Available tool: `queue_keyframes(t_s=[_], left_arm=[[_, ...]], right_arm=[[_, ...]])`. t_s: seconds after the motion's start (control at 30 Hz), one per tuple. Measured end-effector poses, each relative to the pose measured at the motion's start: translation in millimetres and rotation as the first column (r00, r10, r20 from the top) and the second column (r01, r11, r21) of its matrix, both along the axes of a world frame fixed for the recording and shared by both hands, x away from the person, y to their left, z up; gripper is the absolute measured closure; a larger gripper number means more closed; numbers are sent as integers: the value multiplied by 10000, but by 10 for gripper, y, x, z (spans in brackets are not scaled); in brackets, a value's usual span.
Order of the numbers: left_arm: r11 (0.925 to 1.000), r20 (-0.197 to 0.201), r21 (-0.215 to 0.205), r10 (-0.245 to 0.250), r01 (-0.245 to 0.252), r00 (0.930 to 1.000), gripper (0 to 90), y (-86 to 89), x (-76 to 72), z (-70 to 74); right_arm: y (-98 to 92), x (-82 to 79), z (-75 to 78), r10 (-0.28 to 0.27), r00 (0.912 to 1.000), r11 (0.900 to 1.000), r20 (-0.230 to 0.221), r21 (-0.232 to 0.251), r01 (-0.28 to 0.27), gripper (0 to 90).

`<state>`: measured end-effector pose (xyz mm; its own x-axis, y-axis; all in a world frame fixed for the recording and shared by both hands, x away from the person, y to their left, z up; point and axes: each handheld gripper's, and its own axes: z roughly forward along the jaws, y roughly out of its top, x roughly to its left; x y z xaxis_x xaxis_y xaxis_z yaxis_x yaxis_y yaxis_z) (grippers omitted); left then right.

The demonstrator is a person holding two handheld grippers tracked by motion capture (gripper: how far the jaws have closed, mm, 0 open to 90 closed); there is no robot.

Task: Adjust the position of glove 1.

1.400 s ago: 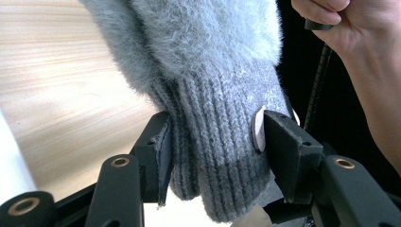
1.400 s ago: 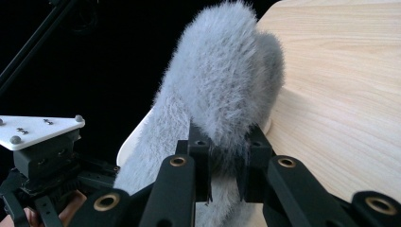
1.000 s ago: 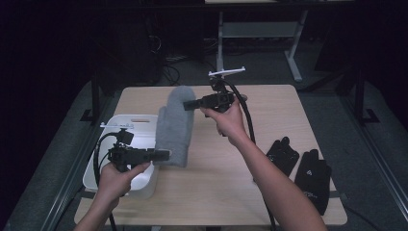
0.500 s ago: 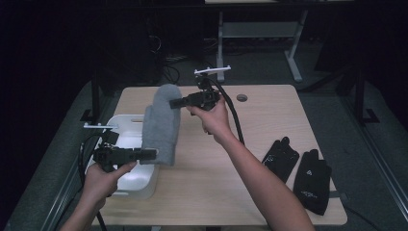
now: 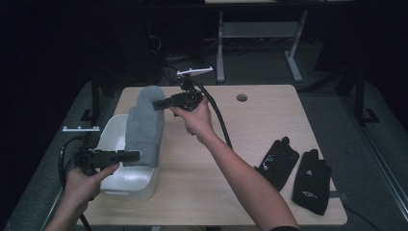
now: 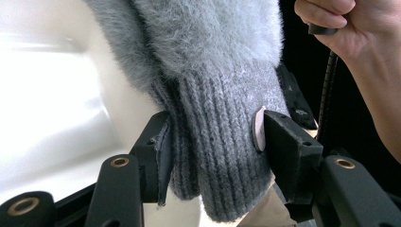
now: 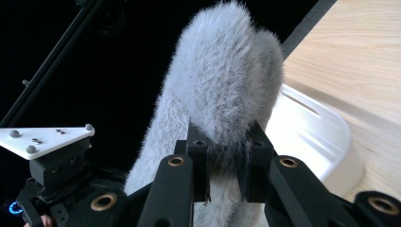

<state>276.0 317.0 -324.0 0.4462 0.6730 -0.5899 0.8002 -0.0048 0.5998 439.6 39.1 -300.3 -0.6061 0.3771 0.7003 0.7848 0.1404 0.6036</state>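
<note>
My left tool (image 5: 129, 155) clamps the grey fuzzy mitten's (image 5: 144, 126) ribbed cuff, my right tool (image 5: 160, 103) pinches its tip; mitten hangs stretched over the white bin (image 5: 111, 139). Lower both ends evenly, clearing the bin rim. Two black gloves (image 5: 296, 172) lie well apart at the bench's (image 5: 269, 113) right, no obstruction.

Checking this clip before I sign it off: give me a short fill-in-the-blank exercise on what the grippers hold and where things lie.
1. Both grippers grip one fuzzy grey ____, stretched between them.
2. The left gripper clamps its ribbed ____ end.
3. The mitten hangs over a ____ tub at the table's left edge.
4. Two ____ gloves lie on the table near its right edge.

Missing words: mitten; cuff; white; black
</note>
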Motion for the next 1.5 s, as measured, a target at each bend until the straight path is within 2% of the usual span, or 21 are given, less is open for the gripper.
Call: queue_keyframes(t_s=[0.6, 0.73, 1.43, 1.5], left_arm=[[9994, -233, 126, 313, -310, 9992, 461, 323, -65, -86], [9992, -274, 149, 388, -384, 9989, 461, 380, -78, -113], [9984, -829, 289, 500, -478, 9953, 459, 573, -94, -328], [9986, -793, 289, 463, -442, 9958, 459, 581, -92, -343]], right_arm=[[370, 18, -176, 181, 9993, 9998, -340, 58, -179, 772], [445, 22, -209, 265, 9992, 9996, -290, -5, -265, 771], [694, 29, -449, 414, 9972, 9988, -623, -227, -429, 770], [701, 29, -459, 425, 9971, 9987, -626, -240, -441, 770]])
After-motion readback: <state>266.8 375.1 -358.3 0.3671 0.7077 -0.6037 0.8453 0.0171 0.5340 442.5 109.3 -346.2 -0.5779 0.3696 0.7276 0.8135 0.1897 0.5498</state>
